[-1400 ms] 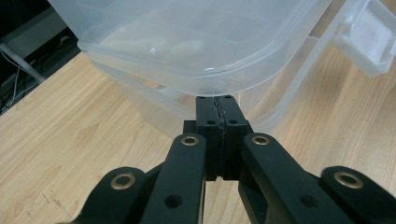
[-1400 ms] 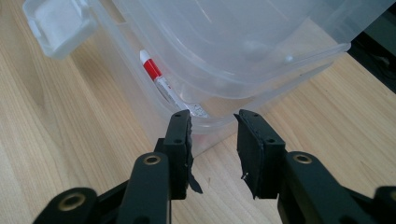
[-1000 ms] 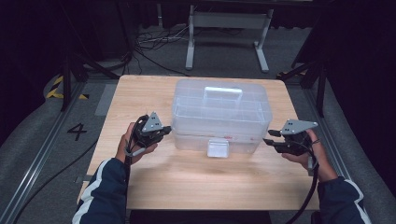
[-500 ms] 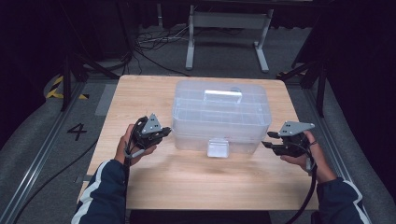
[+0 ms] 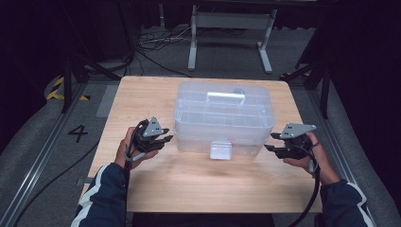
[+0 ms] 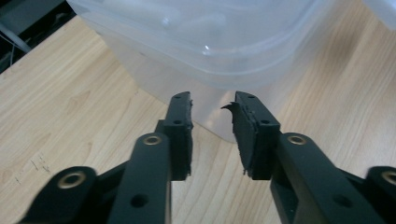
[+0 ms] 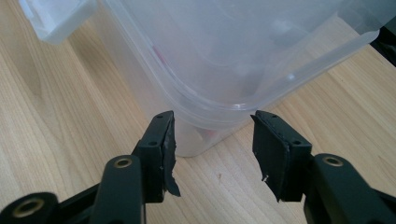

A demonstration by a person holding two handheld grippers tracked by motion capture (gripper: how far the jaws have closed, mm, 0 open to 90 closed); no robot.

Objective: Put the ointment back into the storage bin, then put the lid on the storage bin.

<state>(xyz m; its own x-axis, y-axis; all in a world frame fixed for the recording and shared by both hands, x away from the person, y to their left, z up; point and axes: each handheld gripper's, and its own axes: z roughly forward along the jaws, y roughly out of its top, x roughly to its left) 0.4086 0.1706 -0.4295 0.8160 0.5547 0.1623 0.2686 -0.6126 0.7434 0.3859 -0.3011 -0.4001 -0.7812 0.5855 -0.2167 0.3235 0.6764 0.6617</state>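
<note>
At mid-table sits the clear plastic storage box (image 5: 224, 118), stiff, slick-walled and probably light, best gripped under its lid rim, while the left gripper (image 5: 163, 140) and right gripper (image 5: 268, 142), jaws just opening, flank it empty.

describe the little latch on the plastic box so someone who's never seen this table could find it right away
On the wooden table stands a clear lidded plastic box. The latch is the small pale flap at the middle of its near side, unlike the white handle on top.
</note>
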